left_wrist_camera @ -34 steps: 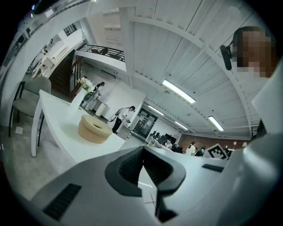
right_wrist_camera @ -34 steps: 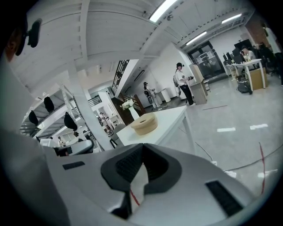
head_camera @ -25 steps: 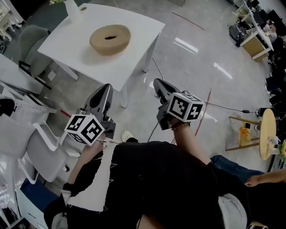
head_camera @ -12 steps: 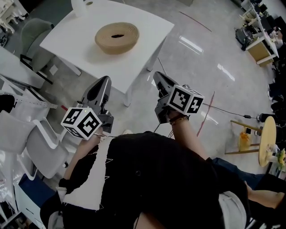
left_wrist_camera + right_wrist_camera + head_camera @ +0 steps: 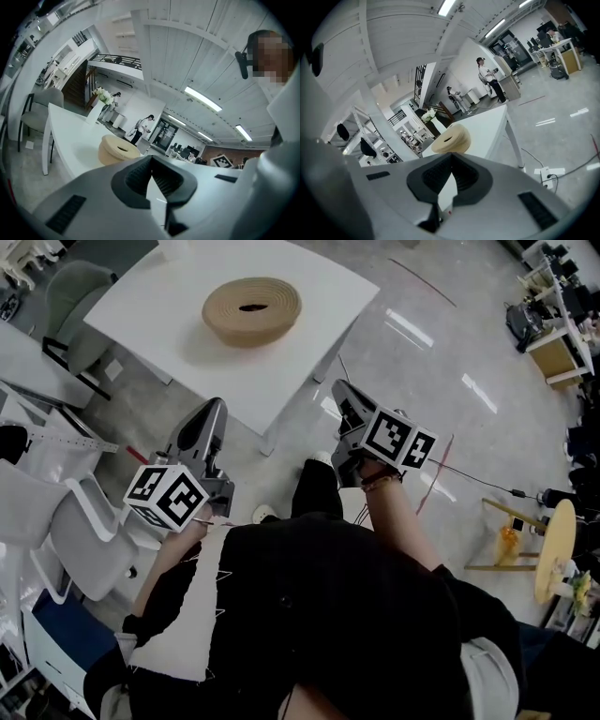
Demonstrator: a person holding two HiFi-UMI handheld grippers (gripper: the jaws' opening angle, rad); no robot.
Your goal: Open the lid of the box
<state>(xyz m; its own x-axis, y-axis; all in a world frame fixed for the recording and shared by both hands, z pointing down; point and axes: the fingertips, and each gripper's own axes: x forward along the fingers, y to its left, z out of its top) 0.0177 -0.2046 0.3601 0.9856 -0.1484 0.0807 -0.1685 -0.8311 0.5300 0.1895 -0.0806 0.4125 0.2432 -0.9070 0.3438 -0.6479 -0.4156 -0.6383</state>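
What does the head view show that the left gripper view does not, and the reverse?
Only the head view: the small round wooden table and the white chairs. Only the left gripper view: the white flowers, a standing person far behind, the ceiling lights. Both: the left gripper, shut and empty, and the round tan box on the white table.

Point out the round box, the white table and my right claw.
round box (image 5: 251, 321): head view, lid top just below its slot.
white table (image 5: 319, 296): head view, bare top right of the box.
right claw (image 5: 452, 155): right gripper view, where its shut tips meet.
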